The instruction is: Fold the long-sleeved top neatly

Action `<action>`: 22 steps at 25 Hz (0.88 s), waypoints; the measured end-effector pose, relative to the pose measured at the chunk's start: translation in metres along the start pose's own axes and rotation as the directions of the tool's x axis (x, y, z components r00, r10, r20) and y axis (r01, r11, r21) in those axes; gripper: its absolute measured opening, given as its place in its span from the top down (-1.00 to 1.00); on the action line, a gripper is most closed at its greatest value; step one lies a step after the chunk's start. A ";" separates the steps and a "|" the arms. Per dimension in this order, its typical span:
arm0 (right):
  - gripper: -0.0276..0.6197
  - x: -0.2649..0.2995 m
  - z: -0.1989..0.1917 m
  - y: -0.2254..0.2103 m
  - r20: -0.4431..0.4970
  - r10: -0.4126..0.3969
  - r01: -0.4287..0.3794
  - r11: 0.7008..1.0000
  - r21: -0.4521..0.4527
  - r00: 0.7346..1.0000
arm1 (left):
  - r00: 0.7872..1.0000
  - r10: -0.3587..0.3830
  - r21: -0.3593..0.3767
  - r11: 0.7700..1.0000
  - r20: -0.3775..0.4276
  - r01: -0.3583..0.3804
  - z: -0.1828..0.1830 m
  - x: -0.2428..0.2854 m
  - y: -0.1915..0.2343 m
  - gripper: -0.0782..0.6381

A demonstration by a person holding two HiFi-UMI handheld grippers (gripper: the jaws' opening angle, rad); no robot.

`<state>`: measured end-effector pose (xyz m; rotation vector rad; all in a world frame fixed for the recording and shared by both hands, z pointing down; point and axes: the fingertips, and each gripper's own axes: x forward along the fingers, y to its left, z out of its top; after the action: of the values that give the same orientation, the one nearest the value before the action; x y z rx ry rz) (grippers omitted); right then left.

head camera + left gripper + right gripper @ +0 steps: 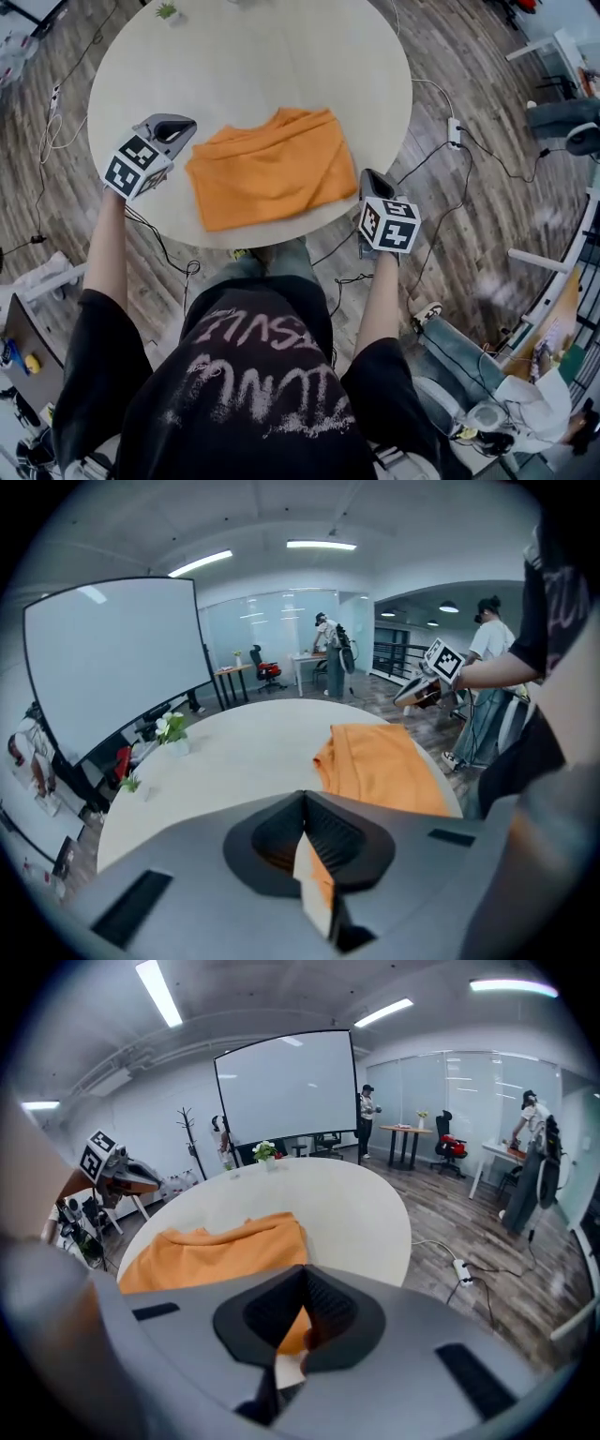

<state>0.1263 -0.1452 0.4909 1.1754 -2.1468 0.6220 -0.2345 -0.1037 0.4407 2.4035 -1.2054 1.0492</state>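
Observation:
The orange long-sleeved top [272,169] lies folded into a rough rectangle near the front edge of the round pale table [253,56]. My left gripper [183,127] hovers just left of the top, jaws shut with nothing between them. To the right of the top, at the table's edge, my right gripper [370,176] is also shut and empty. In the left gripper view the top [380,766] lies beyond the shut jaws of the left gripper [304,799]. Past the shut right gripper [305,1274], the right gripper view shows the top [216,1246] with a loose, wavy far edge.
A small potted plant [167,12] stands at the table's far edge. A power strip [455,131] and cables lie on the wood floor to the right. A projection screen [112,658], desks and several people are in the room behind.

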 end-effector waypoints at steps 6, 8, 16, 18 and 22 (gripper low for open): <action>0.90 -0.023 -0.055 -0.002 -0.019 -0.013 0.016 0.991 0.130 1.000 | 0.994 -0.111 0.224 0.968 -0.021 0.113 0.061 0.028 -0.025 0.75; 0.90 -0.025 -0.069 -0.001 -0.025 -0.010 0.014 0.987 0.161 1.000 | 0.989 -0.144 0.290 0.945 -0.044 0.150 0.076 0.042 -0.034 0.75; 0.65 -0.013 -0.077 -0.014 -0.019 0.080 -0.071 0.954 0.291 0.997 | 0.947 -0.242 0.484 0.816 -0.211 0.317 0.138 0.130 -0.084 0.74; 0.54 -0.015 -0.070 -0.015 -0.003 0.114 -0.106 0.937 0.332 0.993 | 0.934 -0.259 0.503 0.789 -0.248 0.353 0.157 0.148 -0.095 0.72; 0.23 0.001 -0.062 -0.013 0.005 0.160 -0.151 0.914 0.377 0.987 | 0.906 -0.304 0.483 0.771 -0.293 0.415 0.168 0.192 -0.105 0.35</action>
<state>0.1546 -0.1118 0.5367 1.1846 -2.1729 1.1567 0.0057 -0.2375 0.4658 2.6775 -0.3641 1.6047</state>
